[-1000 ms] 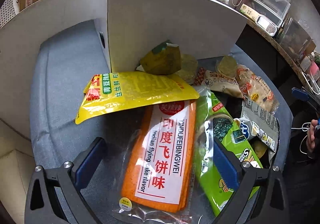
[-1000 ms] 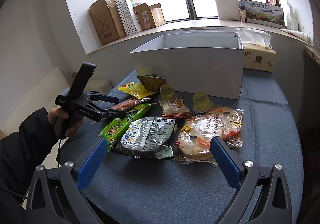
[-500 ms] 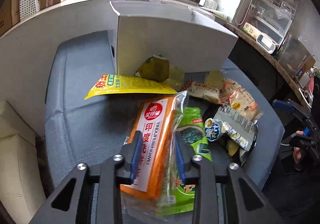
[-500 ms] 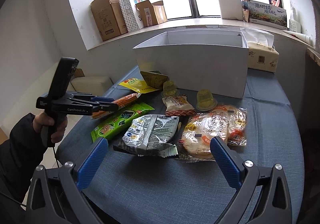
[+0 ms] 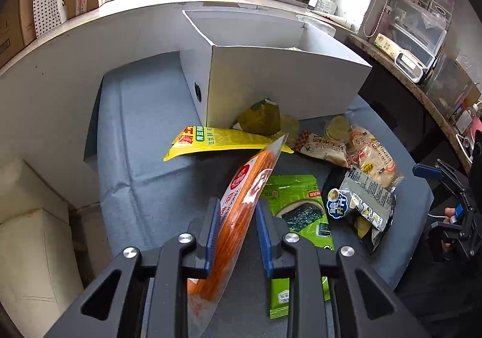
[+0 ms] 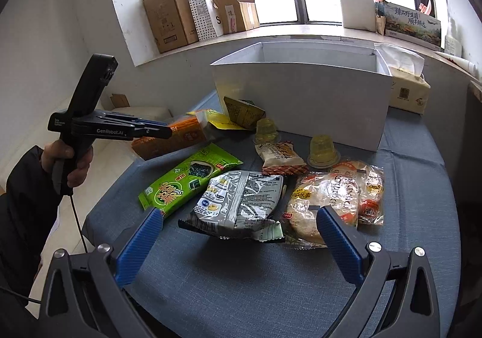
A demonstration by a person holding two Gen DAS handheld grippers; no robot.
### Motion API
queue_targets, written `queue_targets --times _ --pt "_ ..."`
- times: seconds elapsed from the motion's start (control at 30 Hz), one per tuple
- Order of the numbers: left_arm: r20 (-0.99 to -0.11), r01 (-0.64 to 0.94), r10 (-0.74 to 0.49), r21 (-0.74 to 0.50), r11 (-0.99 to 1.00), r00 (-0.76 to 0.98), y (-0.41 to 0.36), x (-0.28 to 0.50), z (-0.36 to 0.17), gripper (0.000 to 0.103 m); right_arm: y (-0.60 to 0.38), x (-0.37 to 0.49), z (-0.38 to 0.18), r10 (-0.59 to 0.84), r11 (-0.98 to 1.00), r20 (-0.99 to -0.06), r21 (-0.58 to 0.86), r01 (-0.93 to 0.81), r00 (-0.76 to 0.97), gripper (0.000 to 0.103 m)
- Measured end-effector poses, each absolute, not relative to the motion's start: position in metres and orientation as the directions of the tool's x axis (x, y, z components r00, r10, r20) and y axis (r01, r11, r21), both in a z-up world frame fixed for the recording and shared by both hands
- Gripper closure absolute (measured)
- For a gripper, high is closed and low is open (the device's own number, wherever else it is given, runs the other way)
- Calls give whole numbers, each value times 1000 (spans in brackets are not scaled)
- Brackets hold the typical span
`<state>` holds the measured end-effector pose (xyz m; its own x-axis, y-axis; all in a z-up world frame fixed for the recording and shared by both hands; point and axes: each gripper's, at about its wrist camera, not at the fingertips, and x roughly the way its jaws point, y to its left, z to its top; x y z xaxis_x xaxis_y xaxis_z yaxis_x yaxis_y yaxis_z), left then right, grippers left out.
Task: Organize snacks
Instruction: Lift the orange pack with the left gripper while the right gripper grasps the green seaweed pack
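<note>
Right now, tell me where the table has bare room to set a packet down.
Bare cloth lies between the right gripper and the packets. Another patch lies left of the white box and yellow packet. Crowded: before the box, from seaweed pack to rice crackers.

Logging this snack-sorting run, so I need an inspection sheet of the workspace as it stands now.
Surface: blue-grey tablecloth, creased.
Job's things: white box open; orange flatbread pack lifted, tilted; seaweed pack, grey bag, rice crackers, two jelly cups on the cloth.
Clutter: tissue box behind the box.
Grippers: left gripper shut on the orange pack; right gripper open, hovering.
Cables: black lead under the left handle.
Surroundings: cardboard boxes on the windowsill.
</note>
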<state>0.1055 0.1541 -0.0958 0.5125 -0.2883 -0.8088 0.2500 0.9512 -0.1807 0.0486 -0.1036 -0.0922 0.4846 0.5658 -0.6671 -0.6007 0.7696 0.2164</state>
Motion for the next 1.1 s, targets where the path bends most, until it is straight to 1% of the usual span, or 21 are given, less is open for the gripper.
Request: queue_targets --times 0.07,0.13,0.2,0.37,0.43,0.47,0.5,0.7,0.9,1.1 --pt "-817 257 -280 -168 952 504 155 110 -98 72 -104 48 -93 565 770 -668 217 -600 484 0" --pt "-825 266 -256 -133 955 504 151 113 -100 72 -103 48 -93 566 769 -668 218 -601 483 0" --pt "-840 273 -222 -93 958 495 149 119 -104 67 -103 48 -94 564 771 -671 218 -599 482 0" --pt "-875 303 -187 -49 952 446 148 132 -124 66 -103 48 -96 557 775 -677 217 -593 481 0" --pt "-868 303 -204 -65 951 453 151 131 -123 68 -104 49 -97 554 779 -679 218 -588 482 0" --pt "-862 299 -198 -58 953 466 152 130 -121 74 -104 49 -98 552 780 -681 219 -586 481 0" --pt "-860 284 -186 -50 957 475 154 129 -120 82 -105 50 -99 549 783 -685 220 -581 480 0" --pt "-853 246 -143 -17 969 502 157 111 -111 84 -103 51 -102 544 786 -695 225 -576 470 0" --pt "-828 188 -112 -9 982 549 154 80 -88 84 -83 54 -97 535 767 -709 180 -616 460 0" --pt "-791 112 -91 -29 993 605 147 47 -68 84 -36 72 -87 557 707 -745 193 -681 367 0"
